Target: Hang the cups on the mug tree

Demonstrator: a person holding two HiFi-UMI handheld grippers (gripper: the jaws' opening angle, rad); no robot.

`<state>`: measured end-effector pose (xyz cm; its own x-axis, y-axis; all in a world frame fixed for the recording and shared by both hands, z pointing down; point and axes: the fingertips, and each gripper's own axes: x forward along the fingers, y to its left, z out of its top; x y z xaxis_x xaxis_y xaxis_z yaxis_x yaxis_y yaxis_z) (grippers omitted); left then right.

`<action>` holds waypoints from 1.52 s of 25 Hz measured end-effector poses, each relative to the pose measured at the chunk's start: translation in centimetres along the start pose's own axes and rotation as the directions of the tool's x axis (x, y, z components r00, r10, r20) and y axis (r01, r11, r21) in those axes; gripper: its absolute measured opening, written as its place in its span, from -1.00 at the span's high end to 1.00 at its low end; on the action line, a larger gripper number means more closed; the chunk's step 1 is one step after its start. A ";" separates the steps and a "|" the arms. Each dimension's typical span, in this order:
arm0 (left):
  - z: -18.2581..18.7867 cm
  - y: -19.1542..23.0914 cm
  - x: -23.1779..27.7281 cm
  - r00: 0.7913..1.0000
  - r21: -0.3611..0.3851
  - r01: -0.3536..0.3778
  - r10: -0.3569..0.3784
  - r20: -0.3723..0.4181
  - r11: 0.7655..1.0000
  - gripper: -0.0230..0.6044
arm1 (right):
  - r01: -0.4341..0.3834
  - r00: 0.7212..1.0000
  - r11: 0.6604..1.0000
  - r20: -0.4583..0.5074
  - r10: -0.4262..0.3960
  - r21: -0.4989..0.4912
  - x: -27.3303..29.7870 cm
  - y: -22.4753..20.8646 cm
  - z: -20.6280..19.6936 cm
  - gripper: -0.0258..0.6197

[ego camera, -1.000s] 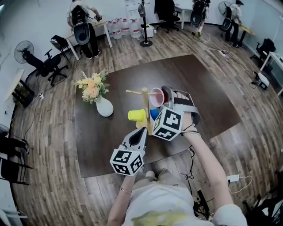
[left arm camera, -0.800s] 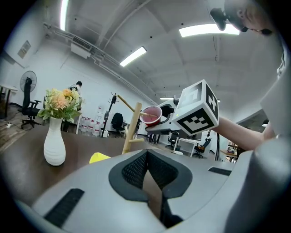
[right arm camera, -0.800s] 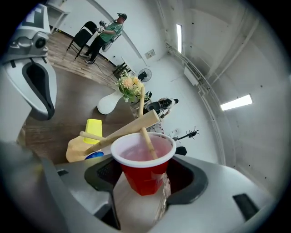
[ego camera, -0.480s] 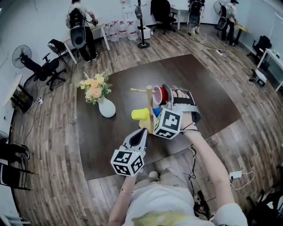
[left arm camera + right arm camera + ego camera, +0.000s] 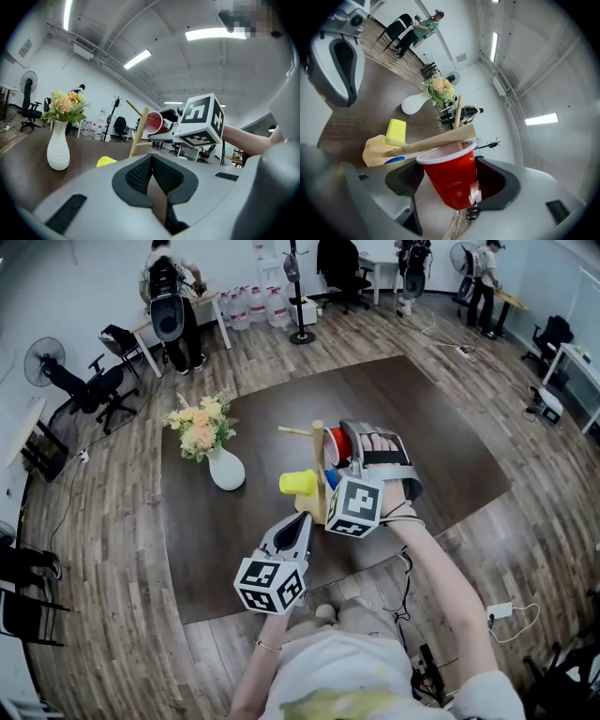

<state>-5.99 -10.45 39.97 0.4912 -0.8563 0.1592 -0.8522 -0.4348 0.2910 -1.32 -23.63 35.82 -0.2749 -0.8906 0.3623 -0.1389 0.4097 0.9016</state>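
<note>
There are a red cup (image 5: 451, 180), yellow cup (image 5: 298, 483), white vase (image 5: 226, 471).

left claw (image 5: 300, 519) shut, right claw (image 5: 353, 439) opening round red cup (image 5: 452, 180)

The far half and right end of the bench (image 5: 431, 427) lay bare, open to a reach. Left of the mug tree (image 5: 318, 454), the yellow cup (image 5: 298, 483) and, well apart, the vase (image 5: 226, 470) stood in the way. The right hand-held gripper (image 5: 349, 442), jaws opening with the red cup (image 5: 337, 442) between them, crowded the tree's right pegs.
</note>
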 end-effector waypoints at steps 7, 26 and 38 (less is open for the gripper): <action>0.0 0.1 0.1 1.000 -0.003 0.000 0.000 0.003 1.000 0.85 | -0.013 1.000 1.000 0.025 0.013 0.016 -0.2 0.2 0.2 -0.18; 0.1 0.4 -0.7 1.000 0.014 -0.008 0.008 0.002 1.000 0.85 | 0.012 0.979 0.972 0.197 -0.060 0.236 -4.1 -0.8 1.4 0.22; 0.6 1.0 -2.2 0.994 0.018 -0.110 0.110 0.003 0.994 0.85 | -0.164 0.939 0.746 0.333 -0.082 0.645 -7.7 -0.3 -1.5 0.80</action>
<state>-8.01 -9.16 39.33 0.3945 -0.8996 0.1876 -0.9040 -0.3433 0.2548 2.25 -17.21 33.18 -0.5638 -0.8043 0.1875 -0.6725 0.5789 0.4611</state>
